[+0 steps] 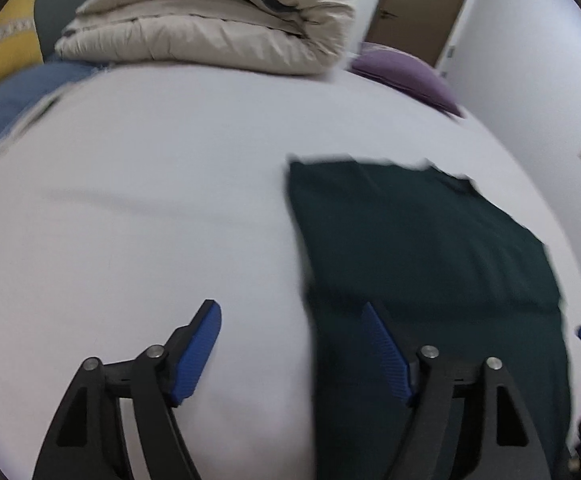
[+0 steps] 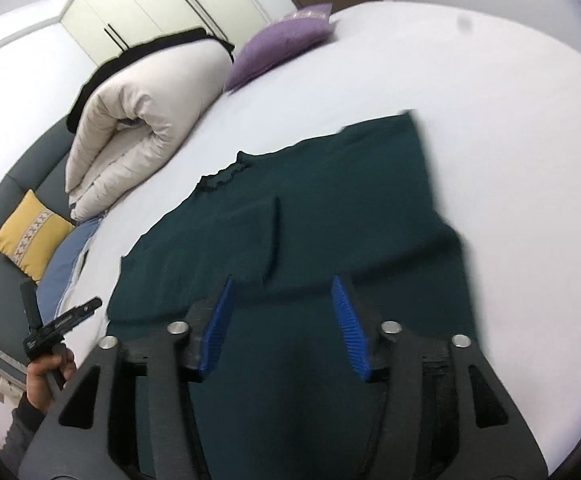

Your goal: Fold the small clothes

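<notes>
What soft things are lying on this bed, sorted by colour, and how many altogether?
Dark green garment: 1
Purple cushion: 1
Yellow cushion: 1
Beige folded duvet: 1
Blue pillow: 1
Total: 5, on the white bed sheet

Left tongs (image 1: pixel 292 344) spread wide, empty. Right tongs (image 2: pixel 286 320) likewise apart, empty. Left hand (image 2: pixel 46 376) at 8 o'clock, gripping handle.
</notes>
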### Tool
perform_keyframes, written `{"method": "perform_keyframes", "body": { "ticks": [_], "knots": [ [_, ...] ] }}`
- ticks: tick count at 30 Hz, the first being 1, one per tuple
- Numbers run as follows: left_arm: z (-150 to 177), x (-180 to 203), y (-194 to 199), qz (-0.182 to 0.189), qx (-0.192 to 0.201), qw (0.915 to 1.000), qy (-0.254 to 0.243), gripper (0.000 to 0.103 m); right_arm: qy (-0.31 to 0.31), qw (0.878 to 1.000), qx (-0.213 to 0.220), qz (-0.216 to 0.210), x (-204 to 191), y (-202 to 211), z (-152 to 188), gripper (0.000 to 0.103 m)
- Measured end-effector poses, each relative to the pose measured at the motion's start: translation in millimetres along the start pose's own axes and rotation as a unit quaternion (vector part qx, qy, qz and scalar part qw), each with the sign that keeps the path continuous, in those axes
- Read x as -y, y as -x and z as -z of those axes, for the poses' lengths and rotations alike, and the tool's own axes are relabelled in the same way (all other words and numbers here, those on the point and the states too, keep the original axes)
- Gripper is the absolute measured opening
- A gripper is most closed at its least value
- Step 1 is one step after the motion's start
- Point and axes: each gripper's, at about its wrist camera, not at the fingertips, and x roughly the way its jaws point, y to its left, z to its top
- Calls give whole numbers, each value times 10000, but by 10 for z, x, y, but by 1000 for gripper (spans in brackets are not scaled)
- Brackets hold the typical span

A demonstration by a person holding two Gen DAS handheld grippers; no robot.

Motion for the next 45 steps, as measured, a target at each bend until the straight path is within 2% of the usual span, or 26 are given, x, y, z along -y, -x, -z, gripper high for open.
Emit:
{"method": "perform_keyframes", "body": {
  "ticks": [2, 4, 9, 11, 15, 21, 28, 31, 36, 40, 42, 43, 44, 45],
  "knots": [
    [319, -40, 229, 351, -150, 9992, 116, 80, -25, 10000, 32, -53, 116, 407, 220, 63],
    [581, -112, 382, 685, -359, 9964, 350, 80, -144, 9999, -4, -41, 259, 753, 475, 67],
    [1148, -252, 661, 955, -776, 9906, 598, 80, -311, 9988, -363, 67, 555, 1191, 1029, 67],
    [1388, -266, 744, 1056, -913, 9883, 623, 80, -471, 9978, -457, 41, 705, 1327, 1199, 67],
    [1653, -262, 845, 1314, -1054, 9838, 617, 78, -855, 9945, -581, -170, 946, 1478, 1447, 67],
    [1788, -271, 899, 1720, -1364, 9732, 689, 75, -1259, 9871, -826, -551, 1107, 1513, 1659, 67],
    [1856, -318, 849, 2035, -1619, 9614, 901, 59, -1156, 9845, -1192, -570, 1066, 1480, 1690, 67],
    [1851, -318, 848, 2032, -1669, 9604, 917, 54, -1119, 9841, -1301, -457, 1072, 1494, 1700, 67],
    [1838, -265, 851, 1959, -1697, 9623, 822, 54, -1173, 9831, -1389, -235, 1163, 1557, 1666, 67],
    [1826, -233, 838, 1913, -1703, 9635, 785, 53, -986, 9803, -1709, -18, 1142, 1481, 1640, 66],
    [1836, -222, 836, 1857, -1735, 9643, 750, 39, -877, 9778, -1904, 80, 1125, 1412, 1620, 66],
    [1847, -218, 825, 1813, -1787, 9644, 711, 23, -812, 9759, -2024, 115, 1108, 1369, 1603, 67],
    [1856, -214, 806, 1760, -1837, 9647, 681, 13, -733, 9737, -2152, 158, 1091, 1322, 1587, 68],
    [1870, -218, 794, 1746, -1863, 9645, 671, 11, -665, 9718, -2253, 195, 1076, 1290, 1580, 68]
  ]
}}
